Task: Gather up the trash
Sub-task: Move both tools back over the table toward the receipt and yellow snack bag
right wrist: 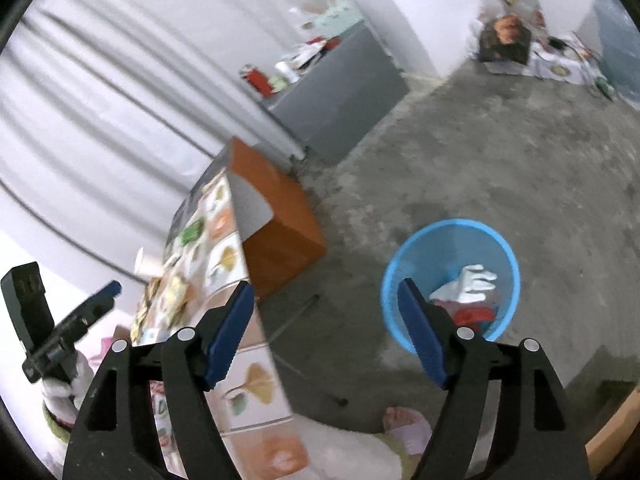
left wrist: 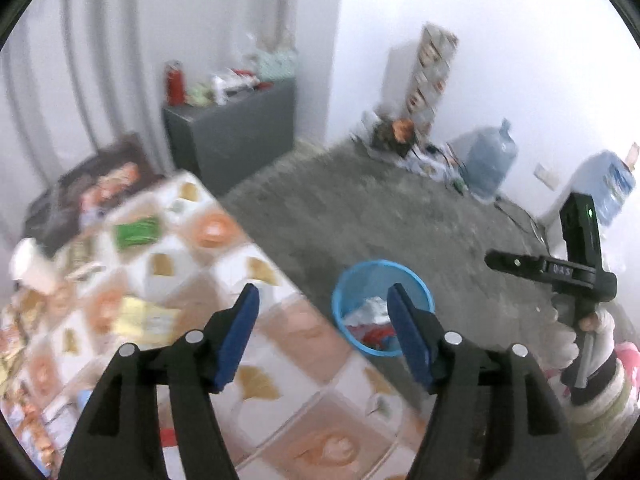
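Note:
A blue round bin [left wrist: 352, 280] [right wrist: 452, 240] stands on the grey floor beside the table, with white paper [right wrist: 468, 282] and red scraps [right wrist: 474, 314] inside. Loose wrappers lie on the patterned tabletop: a green packet [left wrist: 138, 232], a yellow one [left wrist: 140, 312] and a white cup [left wrist: 34, 268]. My left gripper [left wrist: 322, 298] hangs open and empty above the table's edge, up and left of the bin. The right gripper [right wrist: 326, 294] is also open and empty, high over the floor between table and bin. Each gripper shows in the other's view, the right [left wrist: 560, 270] and the left [right wrist: 80, 320].
The table [left wrist: 280, 420] wears a tiled cloth with leaf prints and has an orange side panel [right wrist: 280, 216]. A grey cabinet [left wrist: 236, 128] with clutter stands by the curtain. Water jugs [left wrist: 490, 160] and boxes line the far wall. A person's foot [right wrist: 404, 420] is near the bin.

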Demonstrator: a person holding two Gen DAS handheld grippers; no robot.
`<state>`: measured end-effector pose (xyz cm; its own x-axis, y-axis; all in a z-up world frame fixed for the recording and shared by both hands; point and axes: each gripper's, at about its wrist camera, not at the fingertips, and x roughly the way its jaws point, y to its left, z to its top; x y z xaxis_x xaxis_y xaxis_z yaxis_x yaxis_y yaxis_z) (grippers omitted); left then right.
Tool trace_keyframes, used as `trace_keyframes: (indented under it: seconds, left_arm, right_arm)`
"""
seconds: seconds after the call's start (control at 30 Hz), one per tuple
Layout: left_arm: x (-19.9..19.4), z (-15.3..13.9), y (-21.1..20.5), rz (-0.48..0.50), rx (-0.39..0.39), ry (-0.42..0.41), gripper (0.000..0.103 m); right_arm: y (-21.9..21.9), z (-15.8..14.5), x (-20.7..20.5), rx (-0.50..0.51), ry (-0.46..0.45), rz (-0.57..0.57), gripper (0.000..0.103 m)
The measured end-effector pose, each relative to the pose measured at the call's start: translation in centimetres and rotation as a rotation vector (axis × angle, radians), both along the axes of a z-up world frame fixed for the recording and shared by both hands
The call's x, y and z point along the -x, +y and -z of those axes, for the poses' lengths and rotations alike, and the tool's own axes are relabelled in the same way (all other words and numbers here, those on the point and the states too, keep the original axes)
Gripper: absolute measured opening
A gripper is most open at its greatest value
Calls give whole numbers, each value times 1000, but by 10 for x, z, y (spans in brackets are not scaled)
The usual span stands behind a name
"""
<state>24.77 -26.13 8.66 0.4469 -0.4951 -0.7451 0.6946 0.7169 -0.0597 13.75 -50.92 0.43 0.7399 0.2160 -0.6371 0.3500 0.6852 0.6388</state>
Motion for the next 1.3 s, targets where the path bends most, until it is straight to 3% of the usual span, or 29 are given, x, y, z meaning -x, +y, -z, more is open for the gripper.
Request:
trace_keyframes:
  seconds: [0.2,0.37,0.6,0.87,1.1,1.3]
  left_arm:
    - [5,-51,93,-181,61,-112,70]
    - [13,-60,150,-273,82,-125,72]
    - [26,-47,198,-317,72,-113,74]
    - [30,-32,243,-408,42,-99,78]
    - [24,-12,281,-465,66,-7,78]
    - [11,16,267,-413,59,91,80]
  right_arm:
    - [36,-34,-10,56,-34,-116,76]
    - [67,-54,-24,80,-59,-206,78]
    - [113,-71,-48,89,-65,-295,79]
    - [156,-65,-80,27,-55,-398,79]
    - [191,-47,-111,-20,-12,-472,79]
    - [213,-35,-141,-34,30,-507,79]
